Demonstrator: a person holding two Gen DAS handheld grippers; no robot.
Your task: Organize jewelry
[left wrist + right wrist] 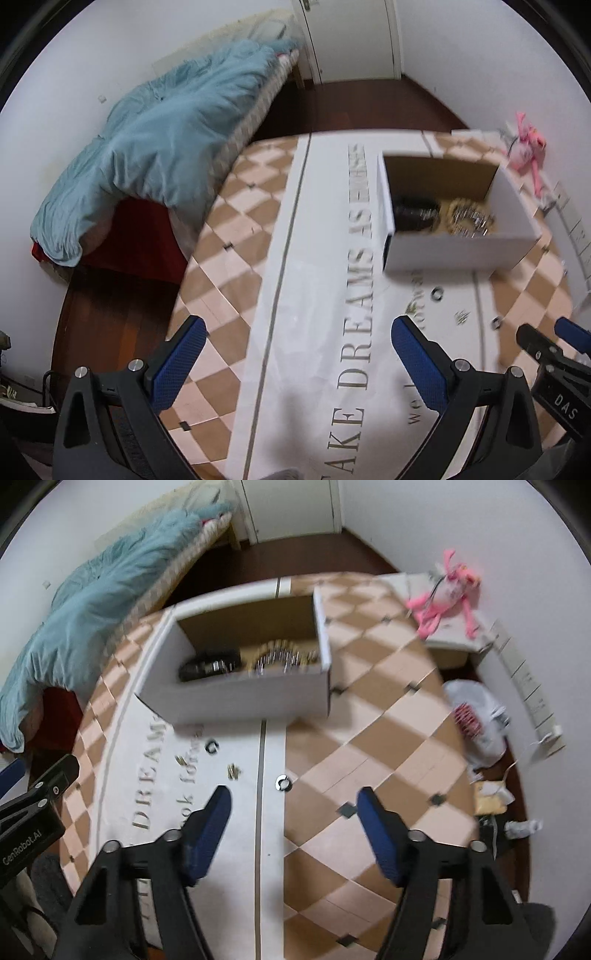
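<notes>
Tongs: left tongs (297,345) and right tongs (293,818) are held wide, nothing gripped, over the desk (369,716). Small rings (283,782) and earrings (233,771) are scattered just before the white box (236,698); more jewelry (284,657) is seen inside the box.

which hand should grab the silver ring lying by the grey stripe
Right. The right hand-held gripper is open with the silver ring just ahead between its fingers. The left hand-held gripper is also open, but the ring lies well off to its right.
</notes>
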